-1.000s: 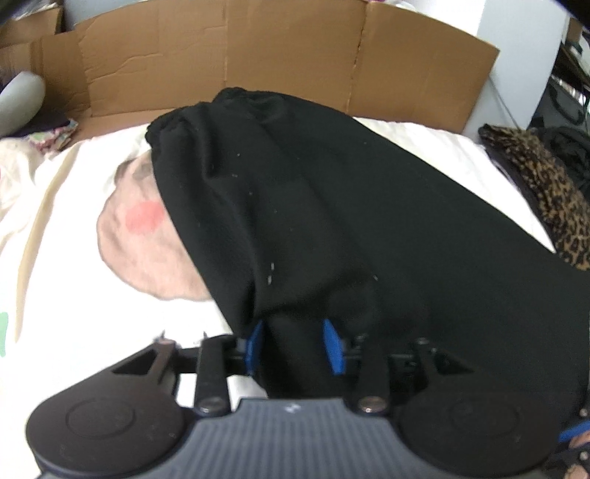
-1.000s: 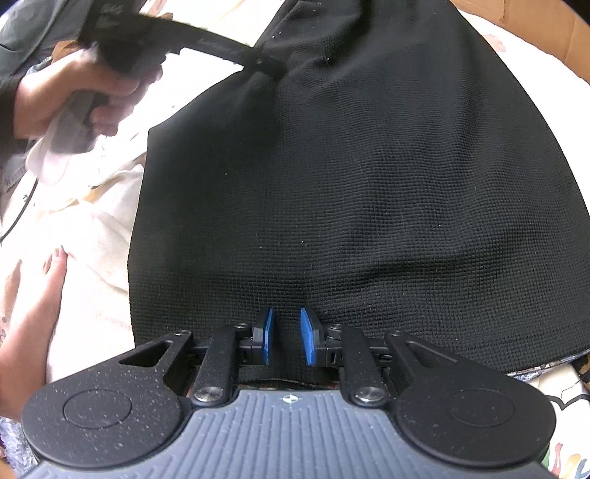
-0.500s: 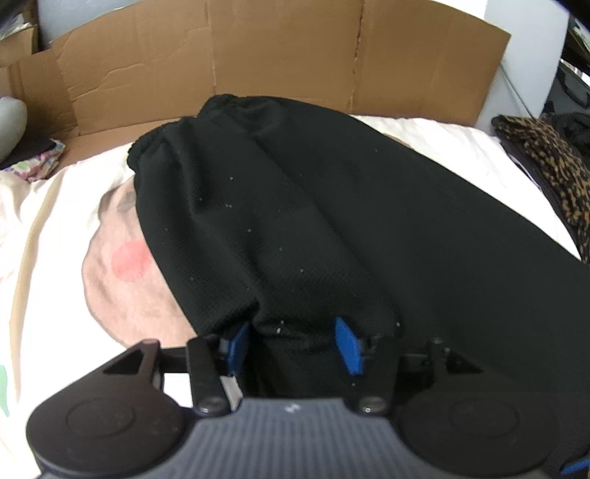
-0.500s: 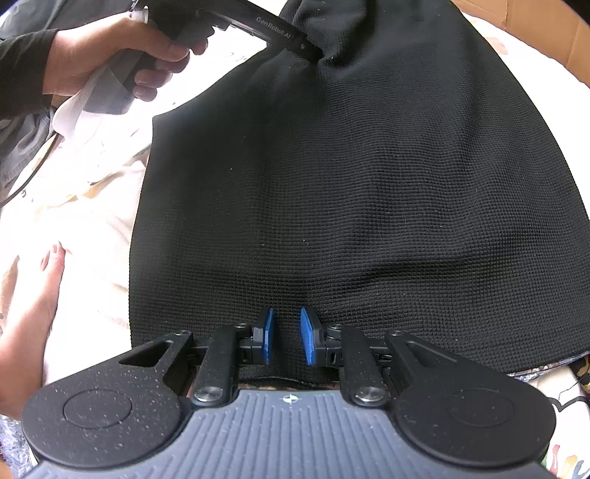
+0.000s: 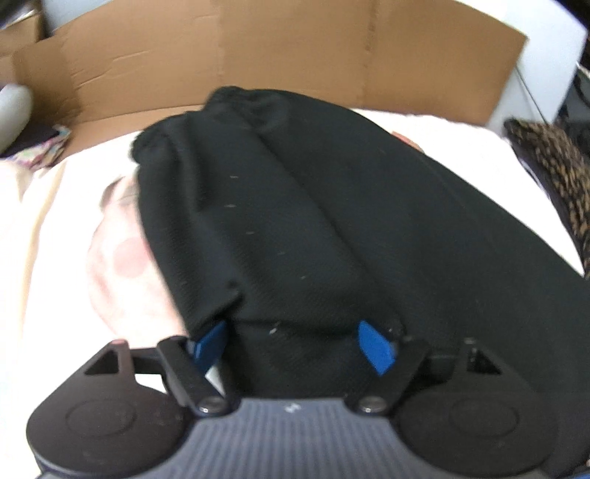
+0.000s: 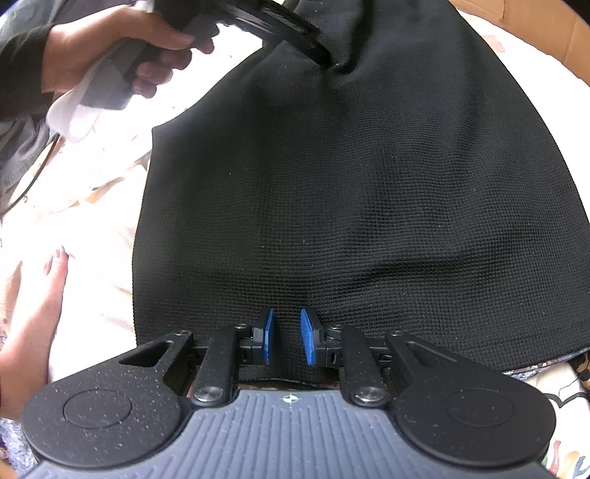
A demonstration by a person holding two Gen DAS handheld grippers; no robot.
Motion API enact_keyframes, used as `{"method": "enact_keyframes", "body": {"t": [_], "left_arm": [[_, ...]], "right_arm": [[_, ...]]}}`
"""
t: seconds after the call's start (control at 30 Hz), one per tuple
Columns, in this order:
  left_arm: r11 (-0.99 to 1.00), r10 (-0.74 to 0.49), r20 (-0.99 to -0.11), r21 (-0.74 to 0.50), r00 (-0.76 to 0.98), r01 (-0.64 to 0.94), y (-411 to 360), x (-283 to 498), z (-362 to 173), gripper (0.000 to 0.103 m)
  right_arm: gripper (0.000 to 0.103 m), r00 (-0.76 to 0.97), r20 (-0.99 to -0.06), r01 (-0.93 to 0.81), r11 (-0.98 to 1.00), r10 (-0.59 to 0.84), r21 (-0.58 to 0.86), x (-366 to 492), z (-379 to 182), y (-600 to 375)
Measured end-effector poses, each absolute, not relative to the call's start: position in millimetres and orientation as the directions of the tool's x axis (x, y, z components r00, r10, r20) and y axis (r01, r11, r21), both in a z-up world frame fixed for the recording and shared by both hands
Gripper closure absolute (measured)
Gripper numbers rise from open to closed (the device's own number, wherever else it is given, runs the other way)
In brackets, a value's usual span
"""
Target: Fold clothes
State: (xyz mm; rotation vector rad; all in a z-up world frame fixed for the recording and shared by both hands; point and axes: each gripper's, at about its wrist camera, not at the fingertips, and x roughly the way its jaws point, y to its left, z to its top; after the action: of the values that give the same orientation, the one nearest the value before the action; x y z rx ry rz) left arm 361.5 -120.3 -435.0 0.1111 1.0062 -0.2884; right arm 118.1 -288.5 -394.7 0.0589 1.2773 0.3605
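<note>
A black knit garment [image 5: 313, 221] lies spread on the white bedsheet [image 5: 55, 258], its gathered waistband [image 5: 239, 95] at the far end. My left gripper [image 5: 295, 342] stands open, its blue pads [image 5: 376, 346] wide apart with a fold of the black cloth lying loose between them. In the right wrist view the garment [image 6: 368, 184] fills the middle. My right gripper [image 6: 287, 339] is shut on its near hem. The left gripper [image 6: 295, 33], held by a hand [image 6: 129, 48], touches the garment's far end there.
A cardboard wall [image 5: 258, 55] stands behind the bed. A leopard-print garment [image 5: 553, 165] lies at the right edge. The sheet carries a pink print [image 5: 121, 258] left of the black cloth. A person's bare hand or foot [image 6: 37, 294] rests on the sheet at left.
My left gripper's pads have spread steadily wider and let go of the black fold. The hand holding it has shifted right. The right gripper stays clamped on the hem.
</note>
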Motion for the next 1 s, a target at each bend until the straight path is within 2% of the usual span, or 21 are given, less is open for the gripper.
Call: {"method": "enact_keyframes", "body": {"t": [0.23, 0.33, 0.57, 0.7, 0.87, 1.0], "left_arm": [[0.969, -0.193, -0.833, -0.080, 0.519, 0.233, -85, 323, -408, 0.024], [0.972, -0.219, -0.828, -0.140, 0.516, 0.188, -67, 301, -400, 0.027], [0.963, -0.265, -0.837, -0.259, 0.478, 0.079, -35, 248, -401, 0.039], [0.952, -0.289, -0.862, -0.304, 0.416, 0.032, -32, 227, -407, 0.042], [0.910, -0.390, -0.863, -0.415, 0.322, -0.010, -46, 190, -418, 0.050], [0.848, -0.498, -0.831, -0.527, 0.249, -0.063, -45, 170, -432, 0.051]], "right_arm": [[0.080, 0.273, -0.913, -0.212, 0.945, 0.302, 0.249, 116, -386, -294], [0.080, 0.279, -0.915, -0.203, 0.949, 0.292, 0.241, 112, -385, -297], [0.080, 0.281, -0.919, -0.192, 0.955, 0.276, 0.228, 114, -389, -299], [0.080, 0.279, -0.921, -0.191, 0.955, 0.272, 0.225, 113, -389, -300], [0.082, 0.273, -0.925, -0.197, 0.956, 0.266, 0.217, 112, -392, -300], [0.083, 0.274, -0.923, -0.193, 0.955, 0.272, 0.224, 112, -394, -302]]}}
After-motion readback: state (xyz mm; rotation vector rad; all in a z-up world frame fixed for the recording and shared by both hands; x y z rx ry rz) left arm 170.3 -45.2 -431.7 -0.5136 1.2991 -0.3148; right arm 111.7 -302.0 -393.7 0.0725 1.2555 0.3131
